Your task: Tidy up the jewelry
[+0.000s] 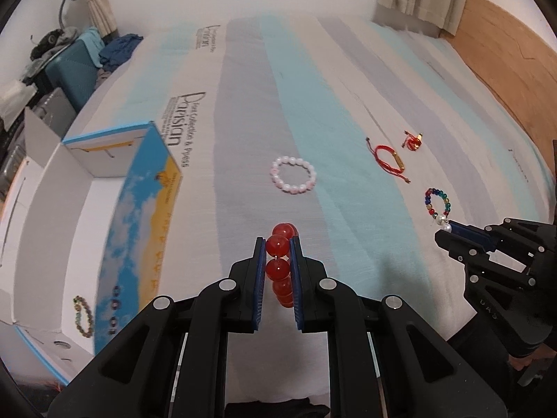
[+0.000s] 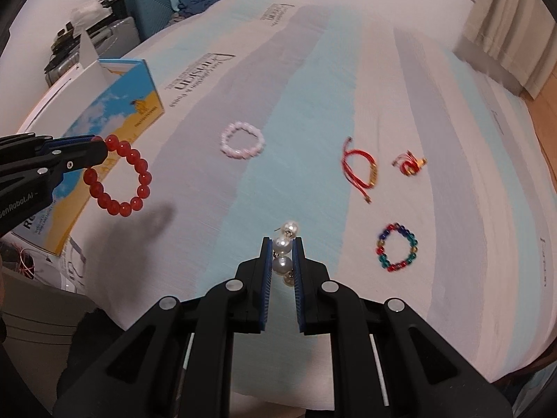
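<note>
At far left we see an open box (image 1: 80, 174) on the bed (image 1: 348, 104), a beaded bracelet (image 1: 83, 317) inside. Beside it, our left gripper (image 1: 277, 247) has its fingers clamped on a red bracelet (image 2: 118, 177), held above the sheet. A pink bracelet (image 1: 294, 175), two red cords (image 1: 386, 156) and a rainbow bracelet (image 2: 397, 247) lie rightward. Our right gripper (image 2: 281, 249) pinches a pearl piece (image 2: 282, 254).

The right gripper (image 2: 282, 244) pinches pearl beads (image 2: 282, 254) above the striped sheet (image 2: 313, 104). At left, the left gripper (image 2: 101, 151) holds a red bracelet (image 2: 120, 176) beside the box (image 2: 115, 111). A pink bracelet (image 2: 242, 144) lies on the sheet.
</note>
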A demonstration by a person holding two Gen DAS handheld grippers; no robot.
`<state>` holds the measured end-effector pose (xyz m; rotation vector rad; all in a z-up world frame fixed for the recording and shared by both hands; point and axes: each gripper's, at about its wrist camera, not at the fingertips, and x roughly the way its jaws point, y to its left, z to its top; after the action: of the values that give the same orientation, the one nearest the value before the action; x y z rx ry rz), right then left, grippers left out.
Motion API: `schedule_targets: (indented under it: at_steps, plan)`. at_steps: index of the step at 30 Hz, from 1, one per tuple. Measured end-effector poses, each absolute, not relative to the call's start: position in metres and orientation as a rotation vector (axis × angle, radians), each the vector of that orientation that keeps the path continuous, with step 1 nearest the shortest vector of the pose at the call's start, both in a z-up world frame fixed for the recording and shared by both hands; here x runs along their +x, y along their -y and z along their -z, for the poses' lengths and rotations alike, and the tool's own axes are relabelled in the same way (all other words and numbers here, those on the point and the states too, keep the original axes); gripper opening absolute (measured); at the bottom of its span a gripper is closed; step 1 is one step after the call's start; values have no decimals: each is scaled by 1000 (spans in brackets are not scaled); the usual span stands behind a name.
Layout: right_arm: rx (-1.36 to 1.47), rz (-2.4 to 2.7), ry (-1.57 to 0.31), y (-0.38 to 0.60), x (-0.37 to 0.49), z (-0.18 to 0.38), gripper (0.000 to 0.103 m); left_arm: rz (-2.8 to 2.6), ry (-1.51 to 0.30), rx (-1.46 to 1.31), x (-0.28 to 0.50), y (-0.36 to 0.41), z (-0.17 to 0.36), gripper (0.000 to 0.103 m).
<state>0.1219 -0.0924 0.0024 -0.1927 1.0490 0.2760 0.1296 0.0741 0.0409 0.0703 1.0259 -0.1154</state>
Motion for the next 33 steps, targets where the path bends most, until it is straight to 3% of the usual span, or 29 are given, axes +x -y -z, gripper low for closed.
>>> schedule_targets:
  at_steps: [33]
  plan:
    - [-285,-540,-980,-124,115,-68,11,-85,-959,-64,77,-262,-103,13]
